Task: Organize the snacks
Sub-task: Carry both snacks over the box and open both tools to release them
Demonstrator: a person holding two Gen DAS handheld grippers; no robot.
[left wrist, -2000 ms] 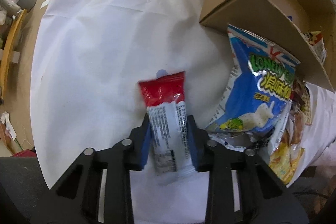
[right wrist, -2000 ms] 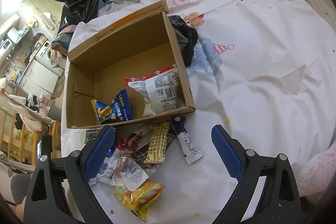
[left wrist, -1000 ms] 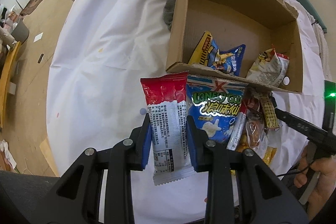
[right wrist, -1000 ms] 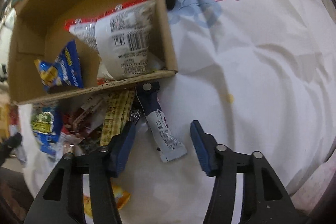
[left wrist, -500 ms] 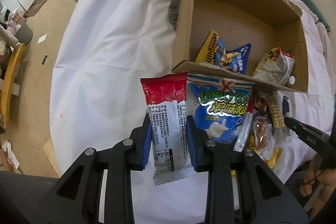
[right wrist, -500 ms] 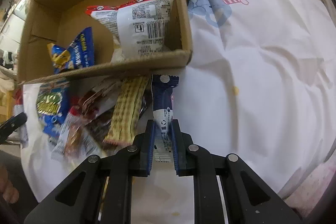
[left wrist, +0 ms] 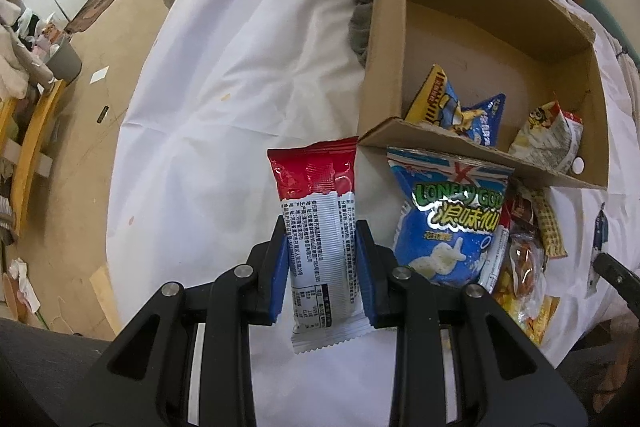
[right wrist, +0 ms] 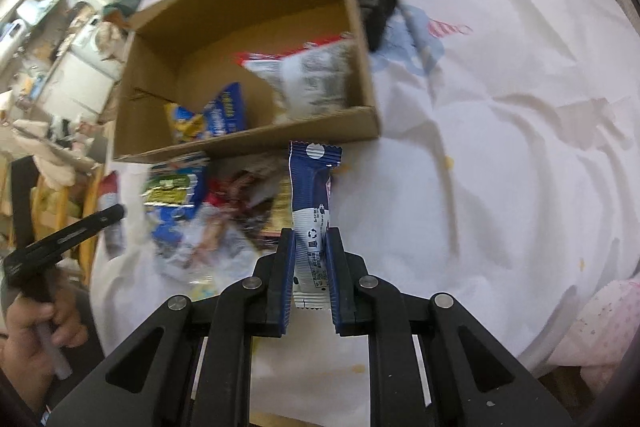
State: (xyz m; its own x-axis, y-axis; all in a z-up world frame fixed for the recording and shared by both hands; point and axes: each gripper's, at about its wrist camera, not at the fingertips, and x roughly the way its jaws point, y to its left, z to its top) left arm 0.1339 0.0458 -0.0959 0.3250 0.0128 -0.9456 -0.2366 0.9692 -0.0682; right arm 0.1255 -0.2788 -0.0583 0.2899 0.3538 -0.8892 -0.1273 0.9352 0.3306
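Snack stick (right wrist: 311,211), the slim blue-and-white one, is now sitting pinched between my right gripper (right wrist: 311,259) fingers, which were standing open around it on the bed sheet (right wrist: 500,167) a second ago; I am lifting it clear of the loose pile (right wrist: 208,203), its top end level with the near wall of the cardboard box (right wrist: 248,143). My left gripper (left wrist: 322,259) is still clamping the red-and-white packet (left wrist: 320,227), hanging just in front of the box's near corner (left wrist: 372,139), beside the blue puff bag (left wrist: 448,227) lying on the sheet. Three bags are already resting inside the box. I am judging both pickups done, so each hand is only needing to carry over the wall and let go.
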